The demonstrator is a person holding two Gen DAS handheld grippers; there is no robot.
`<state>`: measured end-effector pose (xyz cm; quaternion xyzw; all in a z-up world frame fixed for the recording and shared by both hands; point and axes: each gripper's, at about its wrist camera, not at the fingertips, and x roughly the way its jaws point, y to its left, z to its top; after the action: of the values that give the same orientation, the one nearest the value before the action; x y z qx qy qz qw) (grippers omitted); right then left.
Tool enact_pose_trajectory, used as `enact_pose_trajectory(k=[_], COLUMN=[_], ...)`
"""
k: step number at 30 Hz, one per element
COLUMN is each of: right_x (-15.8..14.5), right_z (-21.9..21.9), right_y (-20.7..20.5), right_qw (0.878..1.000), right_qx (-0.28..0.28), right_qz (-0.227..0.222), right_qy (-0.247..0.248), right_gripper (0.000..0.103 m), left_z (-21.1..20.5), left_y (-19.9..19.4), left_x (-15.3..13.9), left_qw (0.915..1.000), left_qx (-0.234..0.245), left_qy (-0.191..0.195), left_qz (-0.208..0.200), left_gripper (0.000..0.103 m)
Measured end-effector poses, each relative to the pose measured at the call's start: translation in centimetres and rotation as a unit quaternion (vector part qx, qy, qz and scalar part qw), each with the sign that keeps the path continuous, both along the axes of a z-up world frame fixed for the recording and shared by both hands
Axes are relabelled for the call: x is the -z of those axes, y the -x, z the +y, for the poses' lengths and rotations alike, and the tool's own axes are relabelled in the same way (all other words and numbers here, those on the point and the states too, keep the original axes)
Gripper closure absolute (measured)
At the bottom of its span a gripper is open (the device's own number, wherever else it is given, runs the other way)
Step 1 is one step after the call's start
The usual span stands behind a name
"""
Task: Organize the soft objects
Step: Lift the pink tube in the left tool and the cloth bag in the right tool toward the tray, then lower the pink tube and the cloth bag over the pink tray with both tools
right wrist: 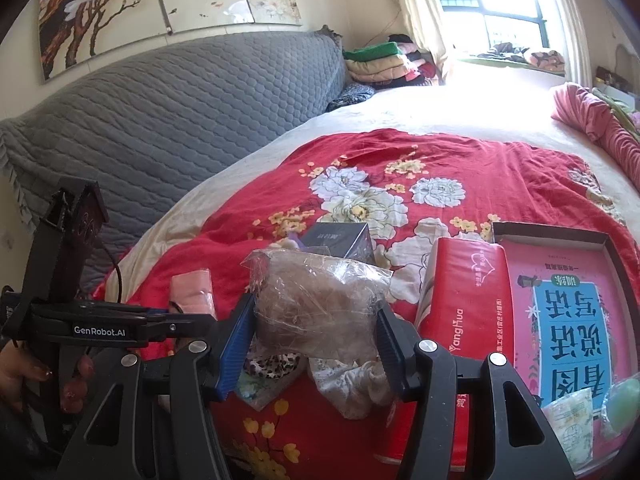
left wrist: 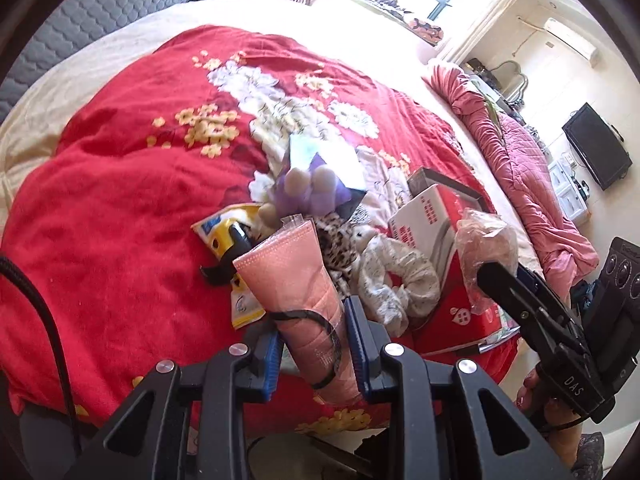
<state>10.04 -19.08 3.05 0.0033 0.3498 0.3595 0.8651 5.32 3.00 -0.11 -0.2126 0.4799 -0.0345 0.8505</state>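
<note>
One pink face mask [left wrist: 298, 292] pinched in left hand-held gripper [left wrist: 316, 344]; one plastic-wrapped bundle [right wrist: 320, 304] clamped in right hand-held gripper [right wrist: 316, 340].

— Counted the scrunchies?
— Found two: leopard scrunchie [left wrist: 336, 244] and white scrunchie [left wrist: 400, 284], side by side near the middle.
— Plush toys?
— Spotted just one, a purple plush [left wrist: 308, 192], farther back.
— Packs and bags?
— Tallied one pink mask pack [left wrist: 292, 280], one clear bag [right wrist: 320, 300], one red tissue pack [right wrist: 460, 300] to the right, and at least one yellow packet [left wrist: 222, 232] on the left; could not tell whether two.
— Boxes?
— Counted two: dark box [right wrist: 340, 240] far, open box [right wrist: 608, 248] right.
— Balls?
— Saw one green ball [right wrist: 624, 404], near right.
— Bedding?
— Noted one red floral blanket [left wrist: 120, 200] and one pink quilt [left wrist: 520, 168], far right.
— Grippers?
— Counted two: left gripper [left wrist: 314, 320], right gripper [right wrist: 316, 308].
</note>
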Motion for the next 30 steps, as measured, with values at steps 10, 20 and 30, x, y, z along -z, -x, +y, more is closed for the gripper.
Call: enact_pose_trajectory(k=[10,20,30], right_x=[-2.4,-3.9,-4.8], right_z=[-2.3,-7.5,-12.8], right_y=[1.1,1.1,1.1], right_qw=[0.997,0.99,0.977], right_qx=[0.06,0.134,0.203], right_qz=[-0.04,-0.053,-0.06], right_qy=[0.019,0.007,-0.014], right_gripper=[0.044,0.044,0.044], left_z=[-3.1,-9.2,-15.5], left_y=[-1.7,-3.9,-5.6], left_x=[-3.8,-7.2,-8.8], left_qw=[0.9982,0.9922,0.9839], left_qx=[0.03,0.086,0.138], left_qy=[-0.031,-0.048,-0.064], left_qz=[-0.041,-0.077,-0.094], left_gripper=[0.073,0.073,0.073])
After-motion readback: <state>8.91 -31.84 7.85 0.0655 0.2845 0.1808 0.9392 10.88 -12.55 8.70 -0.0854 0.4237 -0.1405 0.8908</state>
